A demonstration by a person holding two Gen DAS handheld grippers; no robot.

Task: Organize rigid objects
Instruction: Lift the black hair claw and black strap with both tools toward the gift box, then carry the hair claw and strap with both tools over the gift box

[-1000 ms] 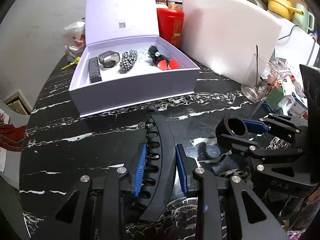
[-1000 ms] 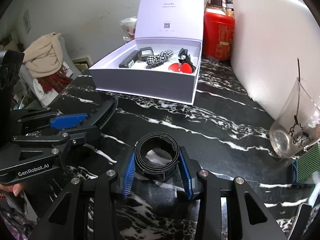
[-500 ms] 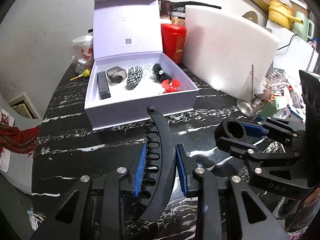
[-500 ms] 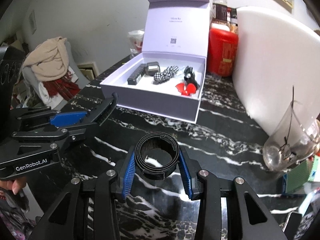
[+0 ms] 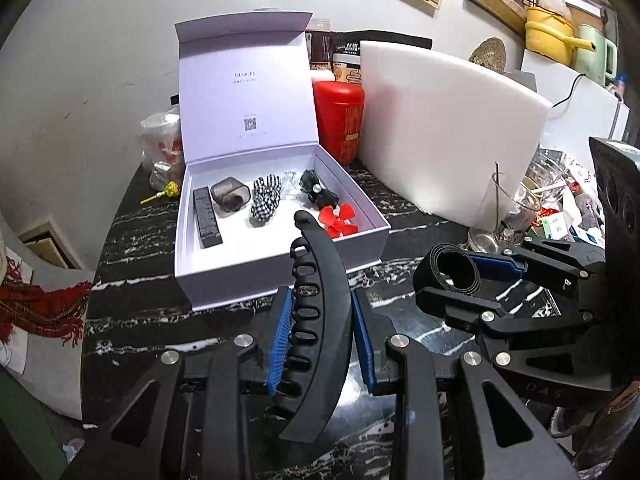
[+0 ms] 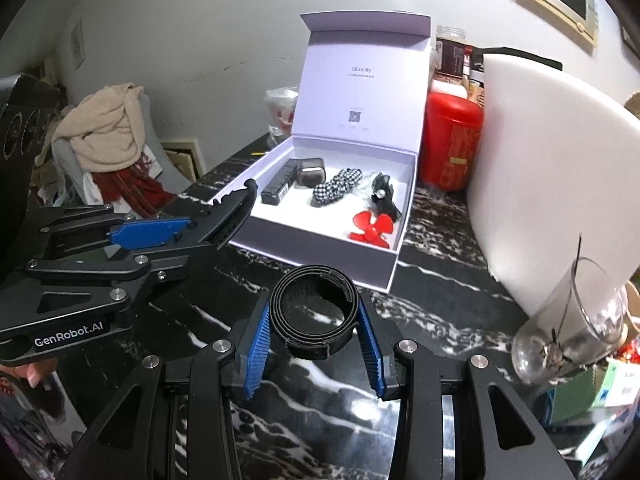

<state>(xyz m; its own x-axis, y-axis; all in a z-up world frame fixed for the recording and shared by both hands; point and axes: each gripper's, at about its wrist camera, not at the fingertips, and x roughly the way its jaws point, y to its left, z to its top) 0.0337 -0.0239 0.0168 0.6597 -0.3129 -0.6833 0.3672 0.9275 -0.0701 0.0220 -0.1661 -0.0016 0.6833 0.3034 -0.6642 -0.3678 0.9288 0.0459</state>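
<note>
Both grippers, left clamping a curved black clip, right pinching a coiled strap, are nearing the open box ahead; release low inside.

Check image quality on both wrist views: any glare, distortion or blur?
Left wrist: heavy fisheye bending, dark vignette corners, bright glare on the white curved board, curved black hair clip sharp. Right wrist: same vignette, marble tabletop shows reflections, rolled black strap sharp.

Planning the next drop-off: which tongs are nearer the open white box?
Left. The left tongs, shut on the curved black hair clip, reach the open white box's front wall. The right tongs, gripping the rolled black strap, sit farther back.
</note>
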